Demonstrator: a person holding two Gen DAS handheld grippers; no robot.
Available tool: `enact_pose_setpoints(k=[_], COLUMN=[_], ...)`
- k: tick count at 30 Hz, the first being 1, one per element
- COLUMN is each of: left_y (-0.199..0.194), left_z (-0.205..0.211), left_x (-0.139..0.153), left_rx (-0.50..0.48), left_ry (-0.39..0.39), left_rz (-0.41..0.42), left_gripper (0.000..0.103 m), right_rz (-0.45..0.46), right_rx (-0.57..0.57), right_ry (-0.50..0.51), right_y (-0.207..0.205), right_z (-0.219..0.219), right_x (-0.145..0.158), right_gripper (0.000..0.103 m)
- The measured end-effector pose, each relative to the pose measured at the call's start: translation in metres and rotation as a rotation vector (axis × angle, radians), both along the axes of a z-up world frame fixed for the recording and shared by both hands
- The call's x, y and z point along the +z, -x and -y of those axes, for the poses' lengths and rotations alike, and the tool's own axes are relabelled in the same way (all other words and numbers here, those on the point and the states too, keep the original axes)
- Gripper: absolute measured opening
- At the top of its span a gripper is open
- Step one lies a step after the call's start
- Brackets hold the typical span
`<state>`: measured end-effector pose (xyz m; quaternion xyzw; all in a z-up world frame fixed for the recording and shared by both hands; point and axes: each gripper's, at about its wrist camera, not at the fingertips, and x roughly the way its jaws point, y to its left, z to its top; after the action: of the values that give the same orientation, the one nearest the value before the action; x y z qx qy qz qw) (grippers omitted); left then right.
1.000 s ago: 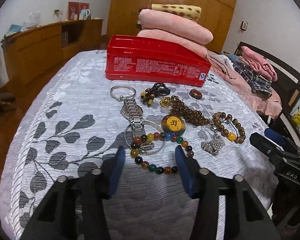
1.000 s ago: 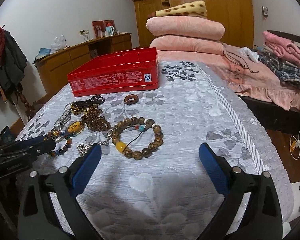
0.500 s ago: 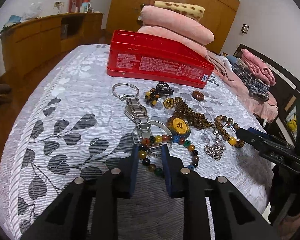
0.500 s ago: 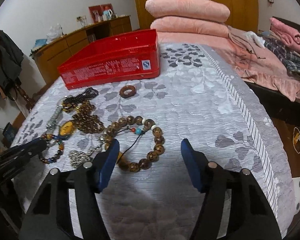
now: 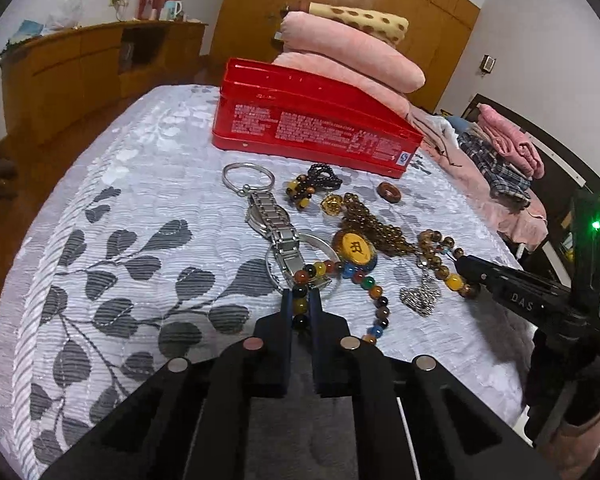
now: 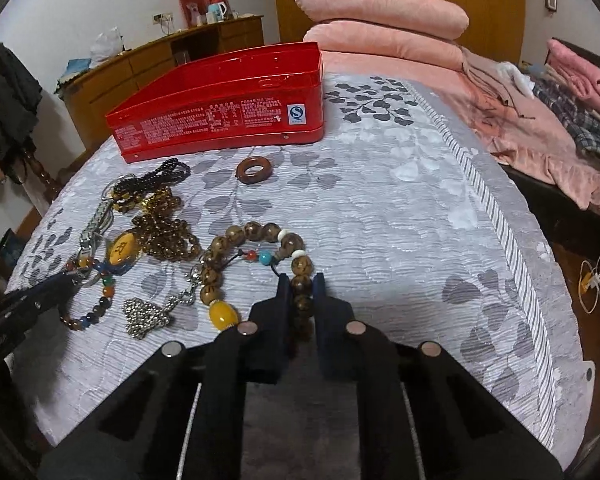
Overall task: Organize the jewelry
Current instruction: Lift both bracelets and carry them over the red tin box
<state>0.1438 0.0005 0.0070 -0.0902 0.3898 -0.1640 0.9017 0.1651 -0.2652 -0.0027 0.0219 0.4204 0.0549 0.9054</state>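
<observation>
Both tools pinched onto bead bracelets on the bed.

My left tool [image 5: 301, 307] has just been closing and now pinches the multicoloured bead bracelet [image 5: 356, 276] at its near arc. My right tool [image 6: 301, 294] has likewise just closed and pinches the brown wooden bead bracelet [image 6: 256, 264] at its near side. Both bracelets lie on the bedspread [image 6: 380, 208] among tangled pieces, presumably gripped at free edges to lift clear. The red tin [image 6: 220, 100] sits open beyond, well apart.

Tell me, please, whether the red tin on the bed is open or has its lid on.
Open. The red tin shows no lid: the right wrist view looks over its rim onto the inner walls. Whether anything lies inside cannot be told.
</observation>
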Motion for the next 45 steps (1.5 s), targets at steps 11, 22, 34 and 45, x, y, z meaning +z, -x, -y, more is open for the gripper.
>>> enact_pose_setpoints(k=[11, 22, 34, 45], left_y=[0.013, -0.007, -0.062, -0.148], left_z=[-0.004, 0.004, 0.006, 0.014], left_x=[0.034, 0.060, 0.107, 0.115], left_rx=[0.001, -0.007, 0.015, 0.049], left_ry=[0.058, 0.067, 0.097, 0.102], left_rz=[0.112, 0.192, 0.304, 0.286], left_gripper=[0.008, 0.008, 0.008, 0.008], right_rz=[0.097, 0.151, 0.219, 0.252], right_rx=[0.031, 0.058, 0.084, 0.137], right_ry=[-0.065, -0.079, -0.093, -0.141], right_y=[0.017, 0.002, -0.040, -0.113], right_z=[0.002, -0.004, -0.013, -0.035], right_x=[0.043, 0.070, 0.103, 0.127], right_gripper=[0.010, 0.010, 0.010, 0.010])
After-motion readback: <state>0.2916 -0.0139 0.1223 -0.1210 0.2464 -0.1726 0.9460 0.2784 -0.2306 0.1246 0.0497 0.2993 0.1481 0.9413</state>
